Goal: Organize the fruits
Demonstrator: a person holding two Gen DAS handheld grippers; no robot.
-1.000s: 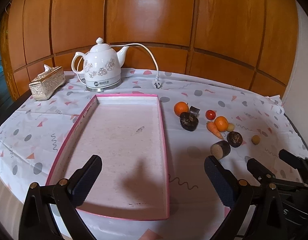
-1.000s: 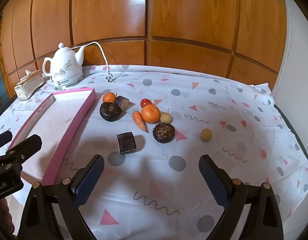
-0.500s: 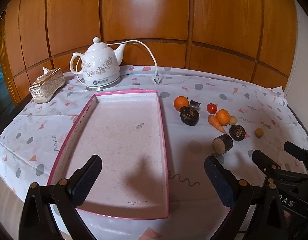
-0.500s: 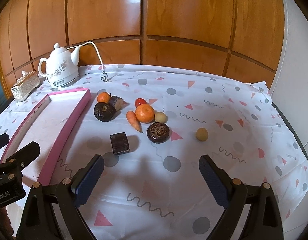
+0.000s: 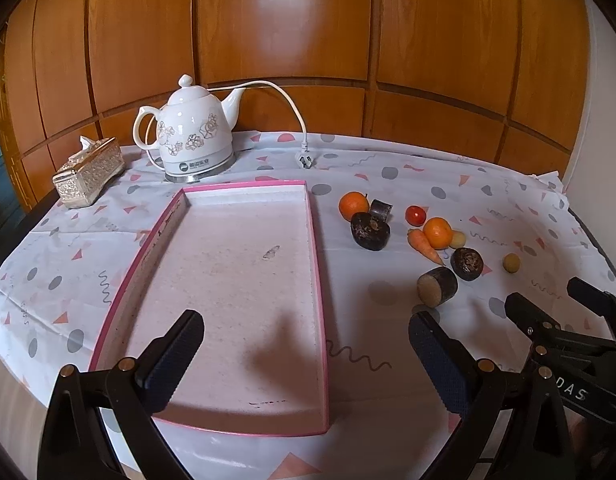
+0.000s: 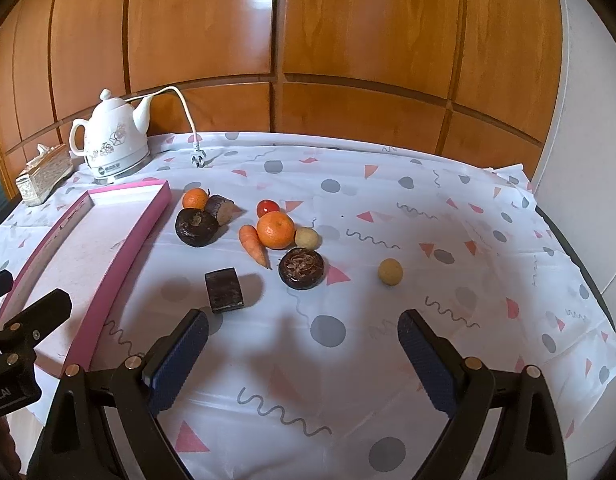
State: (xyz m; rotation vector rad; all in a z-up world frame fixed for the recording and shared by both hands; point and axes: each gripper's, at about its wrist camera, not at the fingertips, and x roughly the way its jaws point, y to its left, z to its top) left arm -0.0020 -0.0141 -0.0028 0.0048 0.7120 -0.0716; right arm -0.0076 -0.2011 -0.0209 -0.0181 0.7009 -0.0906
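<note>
A: Status, near to far?

B: Both tools empty. Right gripper (image 6: 301, 346) hangs over bare tablecloth (image 6: 448, 216) with its jaws spread wide. Left gripper (image 5: 305, 346) also has its jaws spread, poised over the near end of the pink tray (image 5: 319, 280). Nothing pinched by either.

A: Tray contents?

B: None. All produce sits on the cloth to the right of the tray, so I judge this as the start: reach for the first piece, nothing sorted yet.

A: Closest candidate?

B: Dark cut cylinder (image 6: 223, 290), just ahead of the right gripper's left finger, lying on its side. Behind it is a dark round fruit with a rough top (image 6: 301, 268), and a small yellowish ball (image 6: 390, 271) sits apart to the right.

A: Further back?

B: A carrot (image 6: 253, 245) is touching a large mandarin (image 6: 275, 230). A small pale round fruit (image 6: 307, 238) is tucked against the mandarin's right side, with a cherry tomato (image 6: 267, 207) behind. Nearer the tray are a second dark round fruit (image 6: 196, 227), another cut cylinder (image 6: 220, 209) and a smaller mandarin (image 6: 195, 199). At the back: kettle (image 6: 111, 142), tissue box (image 6: 43, 174).

A: Next move?

B: My call: right gripper goes forward and slightly left, straddles the near cylinder across its curved sides, closes. It may roll, so come down square. Then carry left over the tray rim.
</note>
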